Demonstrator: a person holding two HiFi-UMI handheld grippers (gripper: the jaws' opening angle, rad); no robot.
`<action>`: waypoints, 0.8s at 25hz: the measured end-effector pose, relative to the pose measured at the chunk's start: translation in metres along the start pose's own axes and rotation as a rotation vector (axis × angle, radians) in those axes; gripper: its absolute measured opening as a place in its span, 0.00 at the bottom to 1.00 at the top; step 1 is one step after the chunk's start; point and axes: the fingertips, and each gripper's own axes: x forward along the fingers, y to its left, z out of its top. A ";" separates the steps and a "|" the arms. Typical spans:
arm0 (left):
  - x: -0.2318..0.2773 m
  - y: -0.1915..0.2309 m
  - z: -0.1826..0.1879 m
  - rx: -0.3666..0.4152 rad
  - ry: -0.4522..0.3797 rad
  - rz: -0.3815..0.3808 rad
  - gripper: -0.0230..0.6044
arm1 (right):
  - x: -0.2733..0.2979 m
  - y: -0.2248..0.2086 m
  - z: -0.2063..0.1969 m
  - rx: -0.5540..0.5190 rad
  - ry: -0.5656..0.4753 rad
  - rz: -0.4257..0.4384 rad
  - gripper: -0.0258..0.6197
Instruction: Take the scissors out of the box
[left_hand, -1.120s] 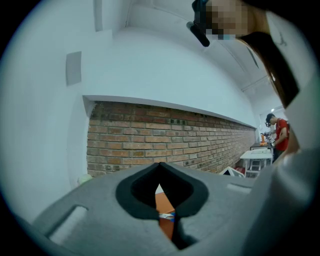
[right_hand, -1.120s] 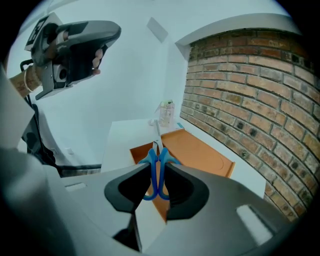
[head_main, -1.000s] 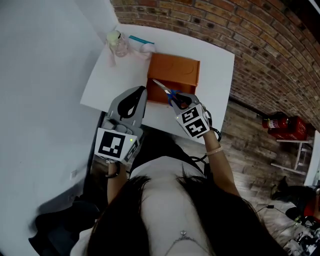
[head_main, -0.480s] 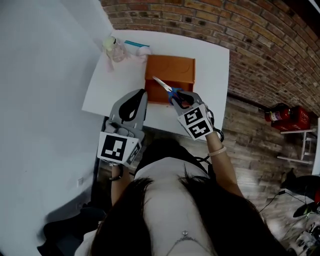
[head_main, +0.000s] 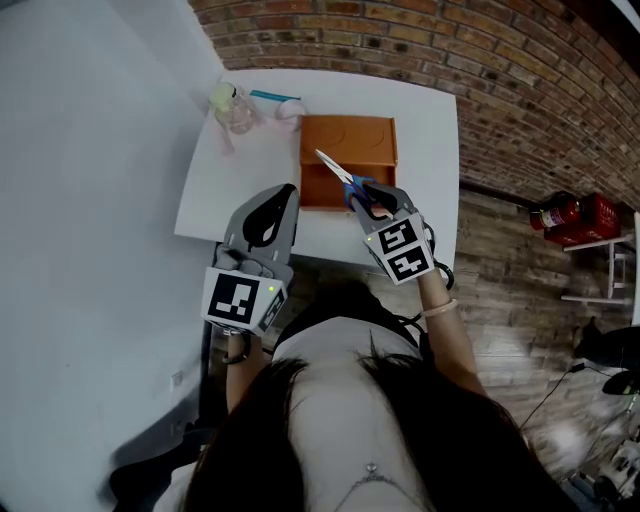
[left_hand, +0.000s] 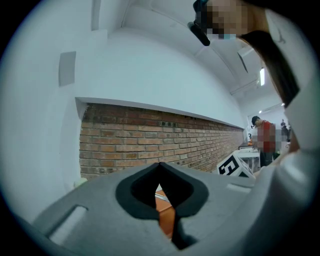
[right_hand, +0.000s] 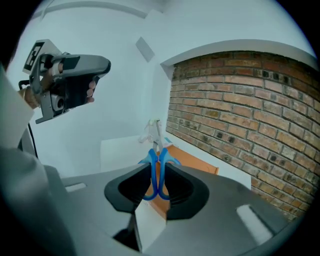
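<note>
Blue-handled scissors (head_main: 343, 178) ride above the orange box (head_main: 375, 135), handles clamped between the right gripper's (head_main: 374, 203) jaws, blades pointing away. A firm grip (the plastic loops look slippery) and a straight lift should clear the rim. Bare white table (head_main: 432, 150) lies right of the box. The left gripper (head_main: 280, 200), jaws together and empty, hovers at the near edge.

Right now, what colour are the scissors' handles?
Blue, on the scissors; clearest in the right gripper view.

Rough brick wall (head_main: 450, 30), matt orange box (head_main: 350, 135), blue plastic-handled, metal-bladed scissors (right_hand: 157, 172)
</note>
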 end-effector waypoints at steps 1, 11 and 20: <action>-0.003 0.002 0.001 -0.001 -0.003 -0.004 0.04 | -0.001 0.003 0.002 0.001 -0.002 -0.007 0.19; -0.026 0.005 0.004 -0.002 -0.022 -0.063 0.04 | -0.020 0.027 0.022 0.008 -0.050 -0.071 0.19; -0.043 0.007 -0.002 -0.013 -0.028 -0.117 0.04 | -0.044 0.037 0.040 0.033 -0.112 -0.155 0.19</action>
